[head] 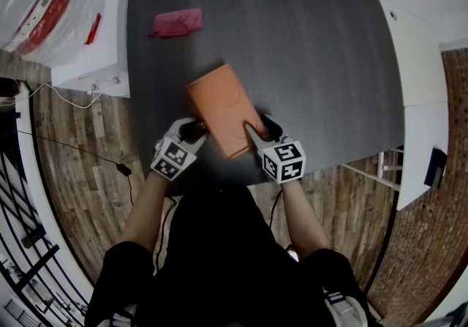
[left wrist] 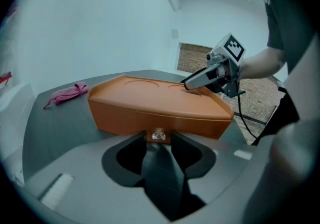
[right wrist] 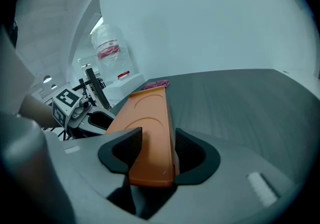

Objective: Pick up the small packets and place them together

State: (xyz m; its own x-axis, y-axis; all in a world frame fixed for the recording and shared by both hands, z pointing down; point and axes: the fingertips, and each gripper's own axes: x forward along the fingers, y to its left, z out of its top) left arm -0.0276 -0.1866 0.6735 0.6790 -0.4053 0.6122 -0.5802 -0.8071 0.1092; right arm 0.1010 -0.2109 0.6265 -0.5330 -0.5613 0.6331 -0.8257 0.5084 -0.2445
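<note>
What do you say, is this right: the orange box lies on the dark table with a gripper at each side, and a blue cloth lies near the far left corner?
The cloth is pink, not blue; the head view shows it. The rest holds: the orange box lies on the dark table, the left gripper and the right gripper at its sides.
</note>
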